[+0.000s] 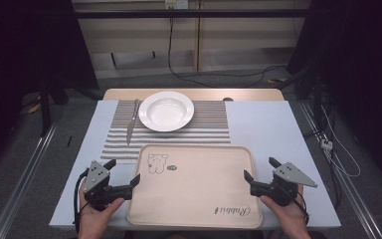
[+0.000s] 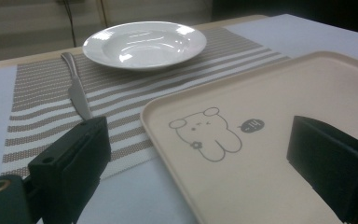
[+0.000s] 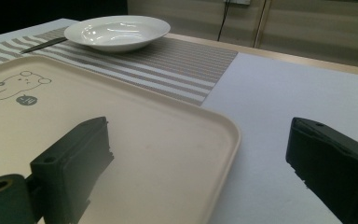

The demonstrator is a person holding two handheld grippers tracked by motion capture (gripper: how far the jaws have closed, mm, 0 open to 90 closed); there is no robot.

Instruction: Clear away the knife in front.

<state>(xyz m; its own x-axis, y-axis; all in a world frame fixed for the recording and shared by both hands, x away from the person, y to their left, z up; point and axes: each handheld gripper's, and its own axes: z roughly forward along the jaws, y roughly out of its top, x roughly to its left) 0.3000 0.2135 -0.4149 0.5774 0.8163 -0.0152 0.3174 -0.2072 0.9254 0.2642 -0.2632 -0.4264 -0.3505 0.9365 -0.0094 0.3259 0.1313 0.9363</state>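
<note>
Straddling the tray (image 1: 194, 194) edges, left gripper (image 1: 124, 173) and right gripper (image 1: 258, 168) gape.

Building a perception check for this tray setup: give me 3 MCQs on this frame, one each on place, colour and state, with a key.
1. Where does the knife lie?
A. on the tray
B. on the striped placemat, left of the plate
C. in the plate

2. What colour is the plate?
A. white
B. blue
C. black

3. How do the jaws of the left hand-held gripper stand?
A. shut on the knife
B. shut on the tray rim
C. open, one jaw either side of the tray edge

Key: B, the knife rests on the placemat beside the plate; A, the plate is glossy white; C, its own view shows the jaws wide apart, gripping nothing.
</note>
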